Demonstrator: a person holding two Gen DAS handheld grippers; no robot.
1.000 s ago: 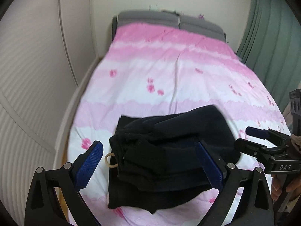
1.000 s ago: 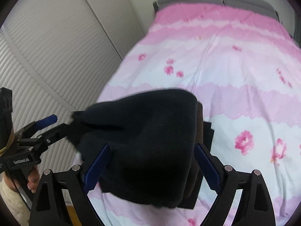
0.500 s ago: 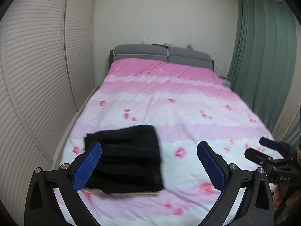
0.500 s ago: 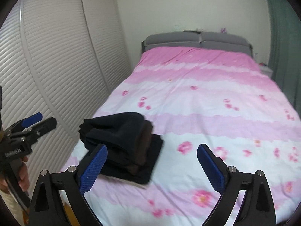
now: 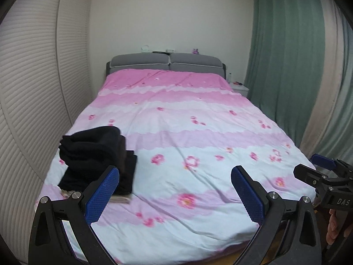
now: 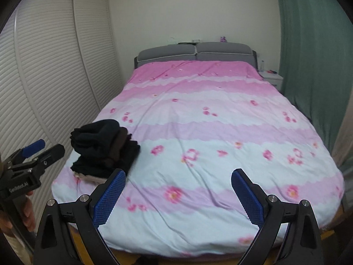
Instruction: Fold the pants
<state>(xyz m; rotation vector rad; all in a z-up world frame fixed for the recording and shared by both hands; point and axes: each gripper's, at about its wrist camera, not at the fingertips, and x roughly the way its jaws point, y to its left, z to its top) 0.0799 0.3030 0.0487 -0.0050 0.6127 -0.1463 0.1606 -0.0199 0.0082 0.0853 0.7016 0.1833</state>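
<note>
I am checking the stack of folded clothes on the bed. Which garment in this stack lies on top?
The bulky black garment lies on top. A brownish one shows below it at its right edge, then flatter black layers, and a beige edge at the bottom.

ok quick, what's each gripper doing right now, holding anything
left gripper: open, holding nothing.
right gripper: open, holding nothing; the folded pants lie on the bed.

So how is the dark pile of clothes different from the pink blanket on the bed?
The pile of clothes is black and brown; the blanket is pink, lilac and white with flowers. The pile is small and sits bunched up in folded layers near one corner; the blanket is big and spread flat across the whole bed. Both are soft cloth, and neither gripper touches either one.
</note>
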